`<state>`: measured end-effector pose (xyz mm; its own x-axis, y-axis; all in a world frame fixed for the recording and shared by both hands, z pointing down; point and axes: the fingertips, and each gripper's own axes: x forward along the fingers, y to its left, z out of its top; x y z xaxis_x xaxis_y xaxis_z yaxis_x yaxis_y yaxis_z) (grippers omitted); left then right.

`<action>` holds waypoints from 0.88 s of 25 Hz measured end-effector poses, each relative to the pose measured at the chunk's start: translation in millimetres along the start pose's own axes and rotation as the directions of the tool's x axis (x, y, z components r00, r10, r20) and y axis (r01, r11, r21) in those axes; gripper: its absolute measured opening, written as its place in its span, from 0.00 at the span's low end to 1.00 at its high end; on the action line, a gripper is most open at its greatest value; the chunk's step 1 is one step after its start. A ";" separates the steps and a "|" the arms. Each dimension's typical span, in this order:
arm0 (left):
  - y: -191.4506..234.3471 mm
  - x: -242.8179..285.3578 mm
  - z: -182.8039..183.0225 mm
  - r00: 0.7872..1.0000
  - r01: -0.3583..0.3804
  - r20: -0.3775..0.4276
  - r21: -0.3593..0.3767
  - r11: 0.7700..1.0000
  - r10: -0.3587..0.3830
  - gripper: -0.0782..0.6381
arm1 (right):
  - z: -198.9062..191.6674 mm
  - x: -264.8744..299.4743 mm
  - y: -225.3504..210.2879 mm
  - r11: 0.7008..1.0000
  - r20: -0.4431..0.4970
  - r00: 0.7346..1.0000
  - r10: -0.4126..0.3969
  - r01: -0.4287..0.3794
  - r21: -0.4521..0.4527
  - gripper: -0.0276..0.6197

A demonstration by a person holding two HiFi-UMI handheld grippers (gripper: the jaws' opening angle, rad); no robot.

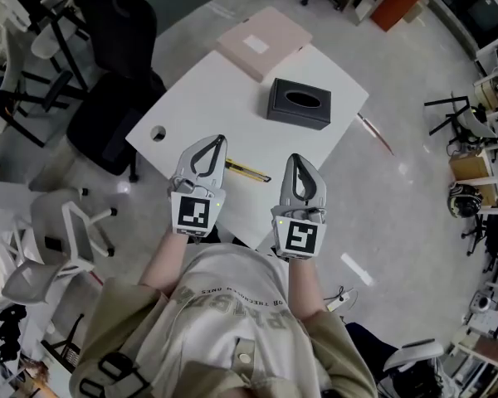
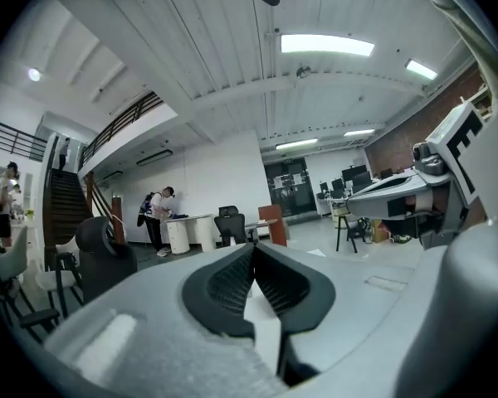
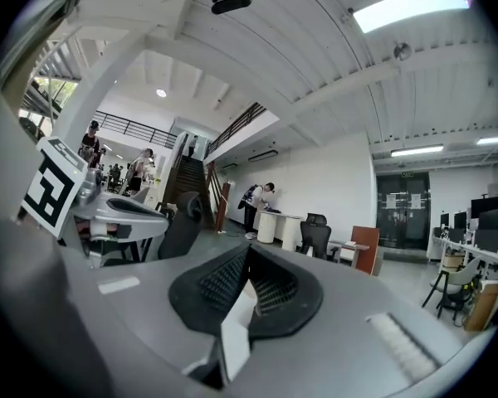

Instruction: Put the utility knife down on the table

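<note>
Nearest, the left gripper (image 1: 221, 140) and right gripper (image 1: 292, 159) hang level, each closed tight on nothing. Between them, the slim yellow-and-black utility knife (image 1: 251, 172) lies flat near the white tabletop's (image 1: 232, 89) near edge, its left end hidden behind the left gripper.

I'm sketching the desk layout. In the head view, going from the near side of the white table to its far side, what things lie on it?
utility knife → black tissue box → pink flat box
</note>
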<state>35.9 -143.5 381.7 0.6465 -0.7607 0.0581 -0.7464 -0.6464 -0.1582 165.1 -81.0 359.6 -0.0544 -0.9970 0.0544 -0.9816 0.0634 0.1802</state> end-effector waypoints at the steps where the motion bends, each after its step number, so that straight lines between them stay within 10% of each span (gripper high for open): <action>1: 1.2 -2.0 2.3 1.000 -0.003 0.004 -0.008 1.000 0.003 0.12 | 3.0 0.0 -1.4 1.000 0.006 1.000 -0.007 0.007 -0.001 0.05; 22: 16.7 -21.2 32.2 0.991 -0.049 0.121 -0.042 0.998 0.054 0.12 | 15.2 -2.8 -6.6 0.996 0.071 0.995 -0.075 0.072 0.044 0.04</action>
<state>14.8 -136.3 346.1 0.6198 -0.7816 -0.0705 -0.7831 -0.6103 -0.1192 169.0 -79.2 343.3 0.0064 -0.9996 -0.0288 -0.9901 -0.0104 0.1400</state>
